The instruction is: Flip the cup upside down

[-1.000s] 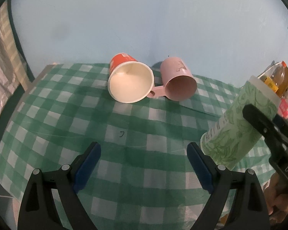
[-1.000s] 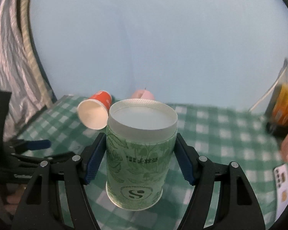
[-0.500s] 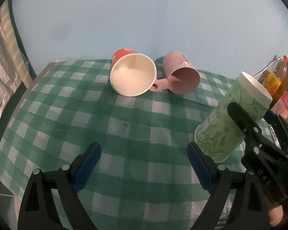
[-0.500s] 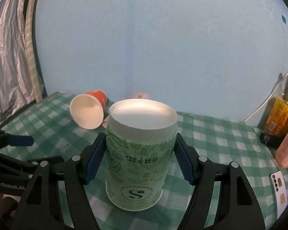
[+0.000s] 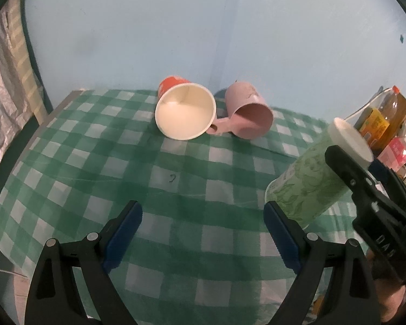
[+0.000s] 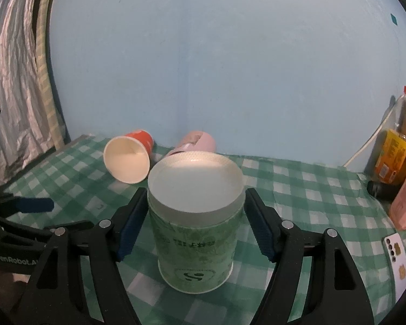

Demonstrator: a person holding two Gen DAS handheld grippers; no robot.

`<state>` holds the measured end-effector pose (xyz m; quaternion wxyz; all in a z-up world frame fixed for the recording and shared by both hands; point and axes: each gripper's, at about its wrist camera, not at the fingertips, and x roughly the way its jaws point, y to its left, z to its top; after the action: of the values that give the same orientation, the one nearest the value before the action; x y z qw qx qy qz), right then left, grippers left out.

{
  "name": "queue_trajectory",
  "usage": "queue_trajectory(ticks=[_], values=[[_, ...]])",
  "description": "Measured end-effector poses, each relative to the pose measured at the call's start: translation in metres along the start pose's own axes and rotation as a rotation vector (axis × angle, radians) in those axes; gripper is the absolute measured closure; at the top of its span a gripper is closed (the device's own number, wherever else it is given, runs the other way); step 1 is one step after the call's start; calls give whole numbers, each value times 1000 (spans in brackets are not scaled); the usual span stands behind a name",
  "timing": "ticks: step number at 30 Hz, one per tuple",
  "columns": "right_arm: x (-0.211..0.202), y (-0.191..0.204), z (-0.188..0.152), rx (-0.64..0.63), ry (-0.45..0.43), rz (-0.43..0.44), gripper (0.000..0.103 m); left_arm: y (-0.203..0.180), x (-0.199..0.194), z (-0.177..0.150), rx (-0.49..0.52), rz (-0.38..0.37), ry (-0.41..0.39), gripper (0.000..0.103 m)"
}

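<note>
A: Left wrist view sits low, facing the blue wall across the checked worktop (image 5: 100, 146), red cup (image 5: 185, 113) well ahead.

B: Right wrist view's close on the green cup (image 6: 196, 233), same wall behind. Both share red cup (image 6: 127, 159), pink mug (image 5: 250, 116) and bottles (image 5: 392, 116).

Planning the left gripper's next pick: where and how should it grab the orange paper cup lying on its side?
Judgement only: grip the orange paper cup across its side wall, behind the rim. It lies tipped, mouth facing the open left gripper, so come from above with fingers straddling the cone. The pink mug crowds its right side; paper wall, so squeeze lightly.
</note>
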<state>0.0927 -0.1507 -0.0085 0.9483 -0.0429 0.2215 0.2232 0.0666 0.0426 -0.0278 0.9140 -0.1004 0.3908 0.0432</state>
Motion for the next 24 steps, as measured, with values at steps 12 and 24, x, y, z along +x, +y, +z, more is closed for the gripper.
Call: queue_trajectory(ticks=[12,24], values=[[-50,-23,13,91,14,4,19,-22,-45,-12,74,-14,-143,2],[-82,-35,-3,110,26,-58,12,-40,-72,-19,144,-14,-268,0]])
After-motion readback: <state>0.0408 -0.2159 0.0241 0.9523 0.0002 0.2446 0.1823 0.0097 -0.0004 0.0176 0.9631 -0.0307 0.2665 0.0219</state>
